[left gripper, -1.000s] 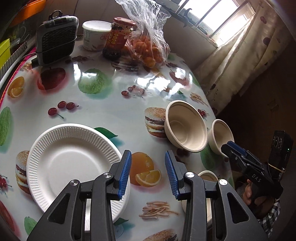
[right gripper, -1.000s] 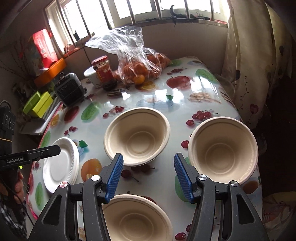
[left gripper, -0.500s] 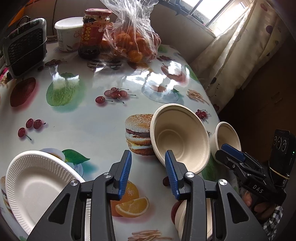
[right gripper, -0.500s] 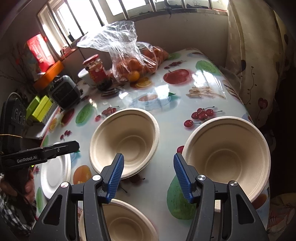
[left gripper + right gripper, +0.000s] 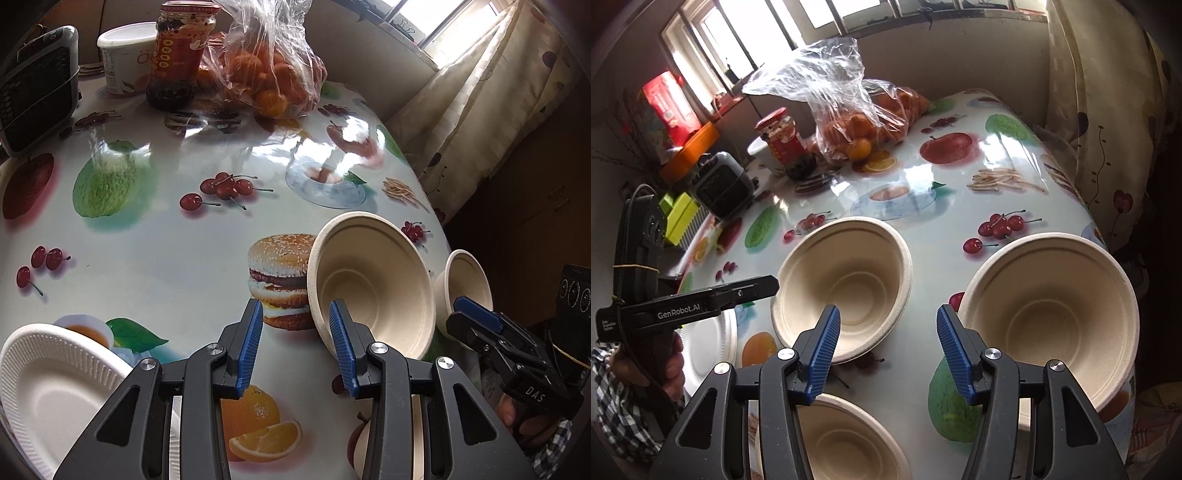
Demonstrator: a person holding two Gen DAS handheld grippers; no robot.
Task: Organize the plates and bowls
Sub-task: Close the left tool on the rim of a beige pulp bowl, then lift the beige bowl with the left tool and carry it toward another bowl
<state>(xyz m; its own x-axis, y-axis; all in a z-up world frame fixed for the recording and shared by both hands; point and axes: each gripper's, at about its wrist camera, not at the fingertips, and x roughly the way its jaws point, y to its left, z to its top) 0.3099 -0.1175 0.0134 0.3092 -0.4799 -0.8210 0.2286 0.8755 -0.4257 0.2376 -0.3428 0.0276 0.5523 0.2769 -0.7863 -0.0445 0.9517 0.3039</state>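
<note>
Three beige paper bowls stand on the fruit-print table. My left gripper (image 5: 297,347) is open, and the near left rim of the middle bowl (image 5: 373,288) lies between its pads, untouched. A white paper plate (image 5: 48,384) lies to its left. In the right wrist view my right gripper (image 5: 889,354) is open over bare table between the middle bowl (image 5: 846,284) and the right bowl (image 5: 1049,325). Its right pad is close to that bowl's left rim. The near bowl (image 5: 849,439) sits half hidden under the fingers. The left gripper (image 5: 764,286) shows at the left.
At the back stand a plastic bag of oranges (image 5: 266,74), a red-labelled jar (image 5: 177,55), a white tub (image 5: 125,55) and a small grey heater (image 5: 33,88). A curtain (image 5: 1108,129) hangs past the table's right edge (image 5: 1086,210).
My left gripper has swung right, away from the plate and up to the middle bowl's rim. The right gripper has dropped slightly closer to the bowls, its jaws a little narrower.
</note>
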